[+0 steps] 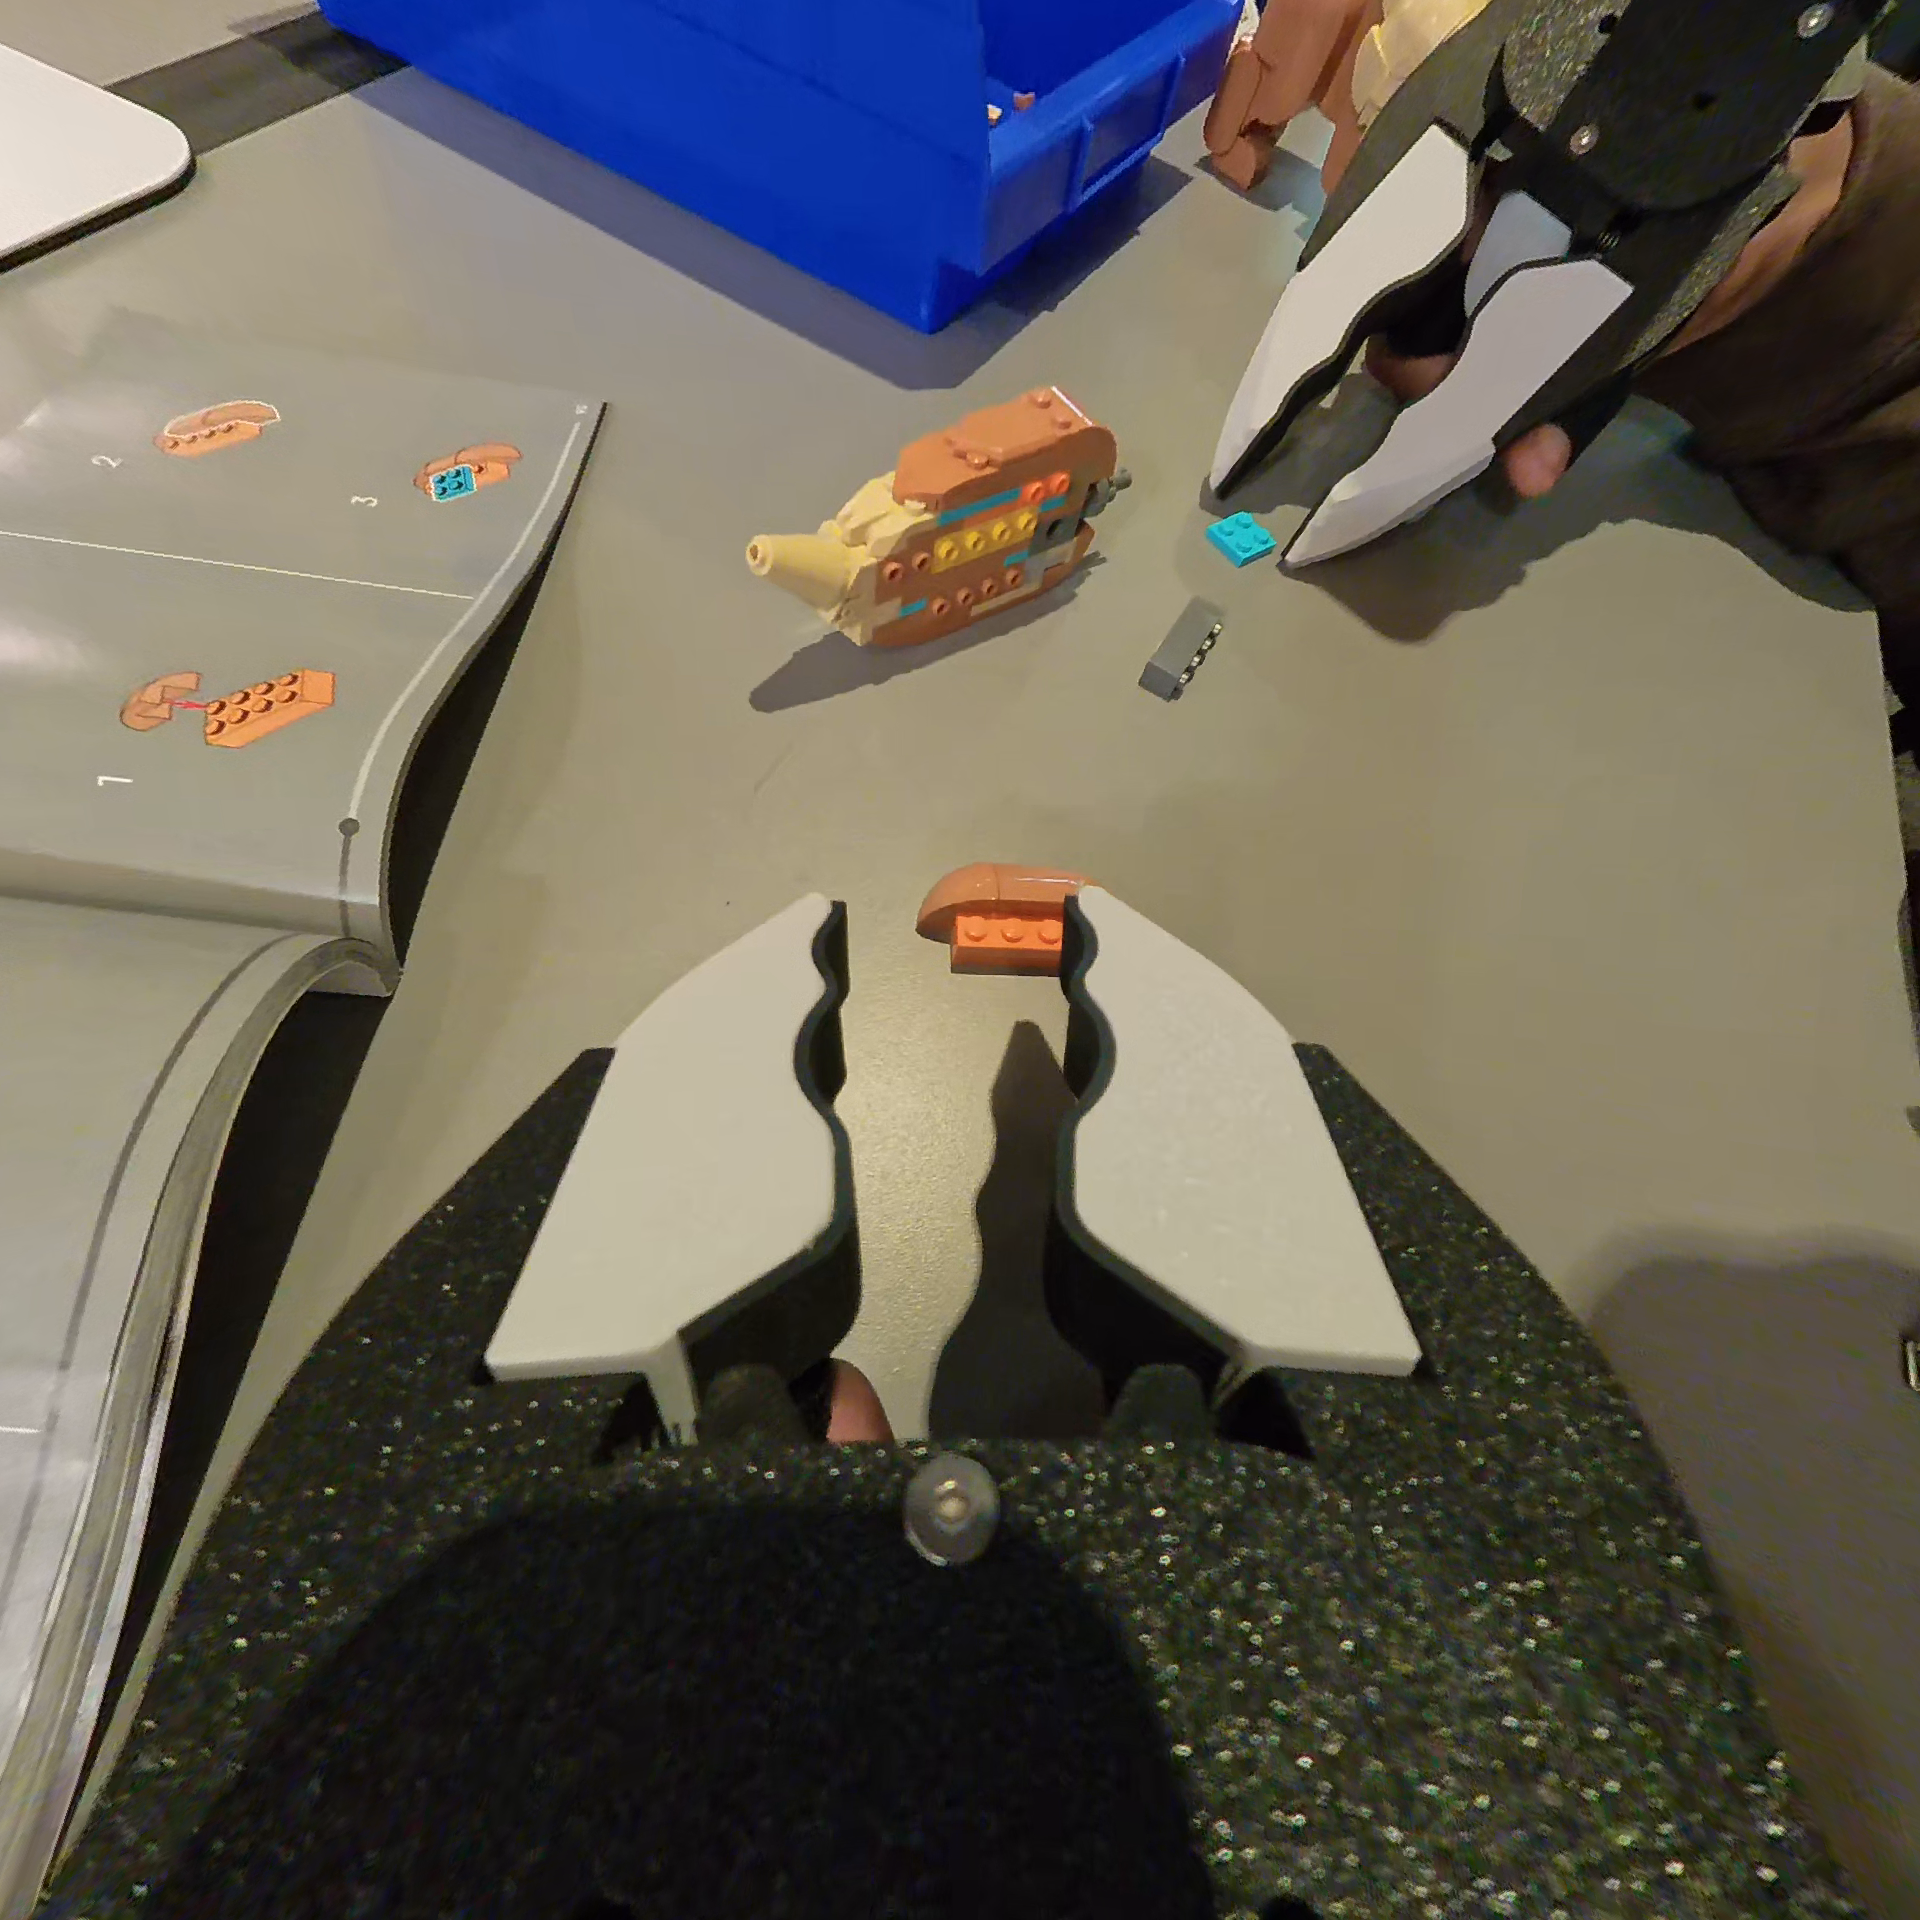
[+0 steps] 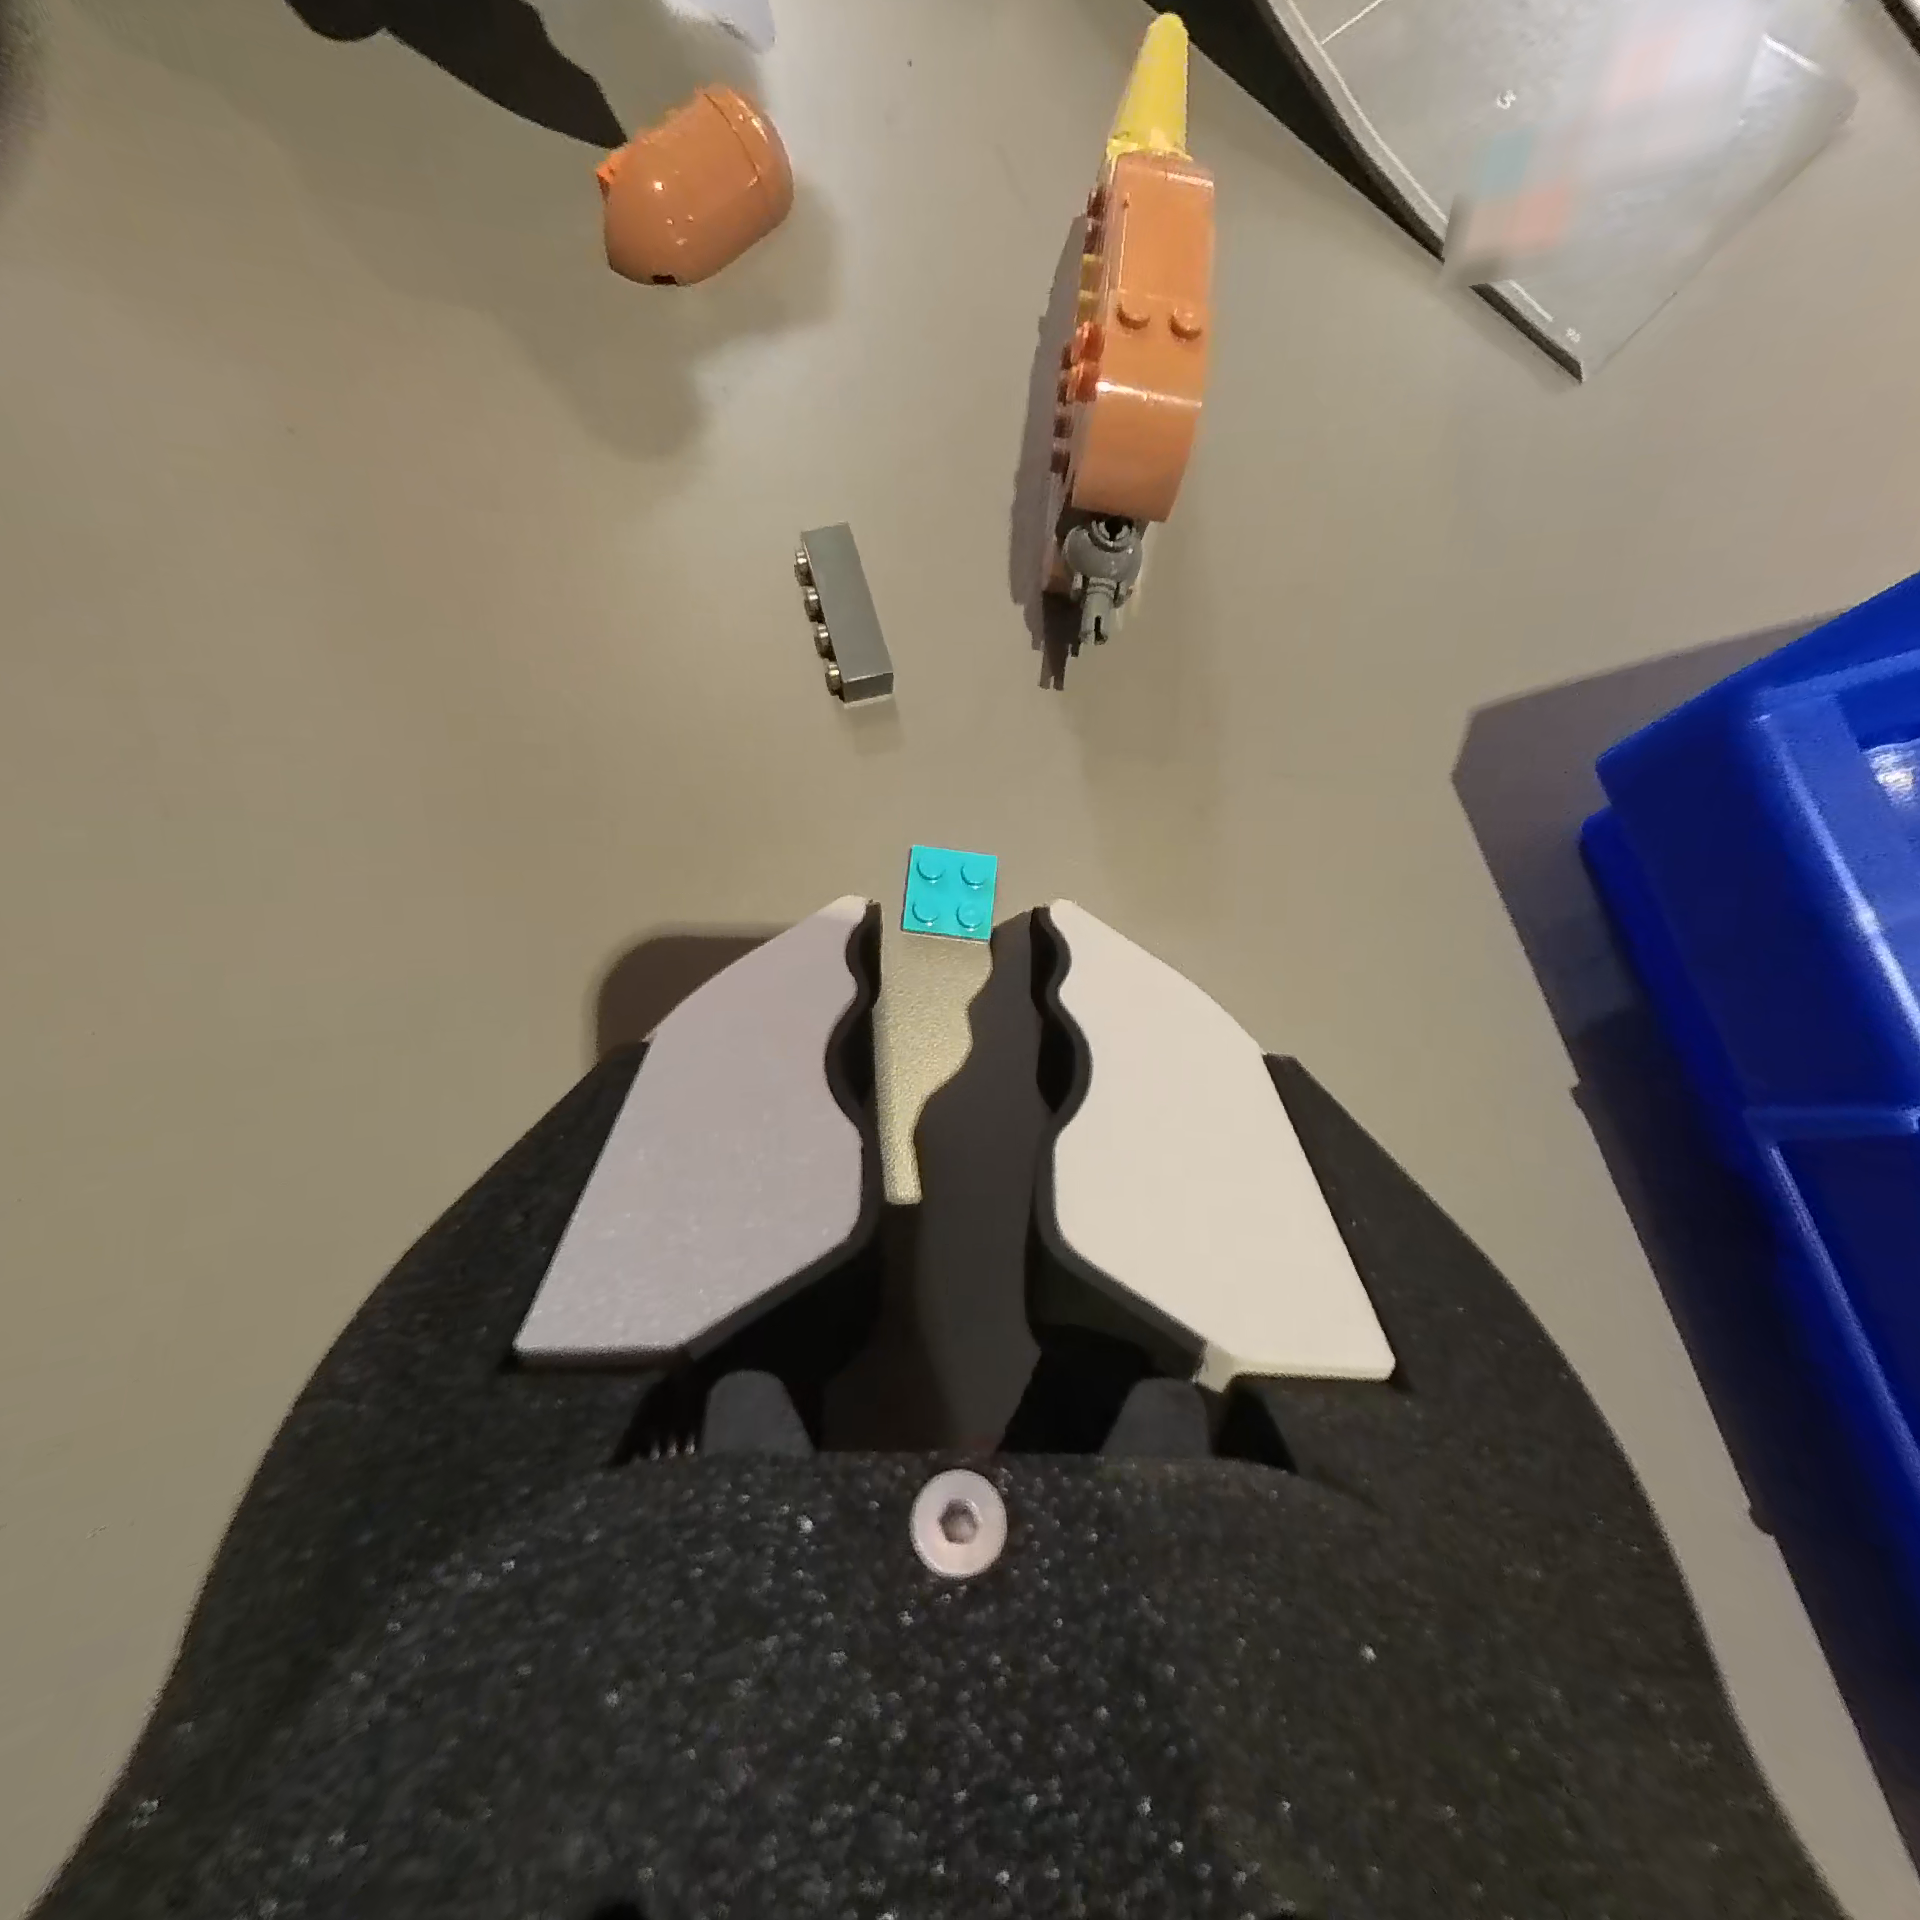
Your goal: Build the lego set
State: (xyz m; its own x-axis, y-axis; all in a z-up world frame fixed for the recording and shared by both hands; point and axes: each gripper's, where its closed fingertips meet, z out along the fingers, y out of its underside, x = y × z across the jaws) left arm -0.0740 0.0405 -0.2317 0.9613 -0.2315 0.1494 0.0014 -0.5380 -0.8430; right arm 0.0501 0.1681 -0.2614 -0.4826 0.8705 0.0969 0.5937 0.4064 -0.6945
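Claws both stand parted over the grey desk (image 1: 1455, 935), neither gripping anything. Left claw (image 1: 956, 914) has a small brown-and-orange curved assembly (image 1: 1003, 920) just beyond its tips, against the right finger. Right claw (image 2: 951, 914) hovers at a teal square plate (image 2: 951, 894). Between them lie a grey brick (image 2: 844, 613) and the partly built brown-and-tan model (image 1: 966, 520), near a blue bin (image 1: 831, 135) and an open instruction booklet (image 1: 260, 623).

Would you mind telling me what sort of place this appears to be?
Probably an indoor workbench for model building: a grey table, a blue parts bin and an open instruction booklet beside loose bricks.
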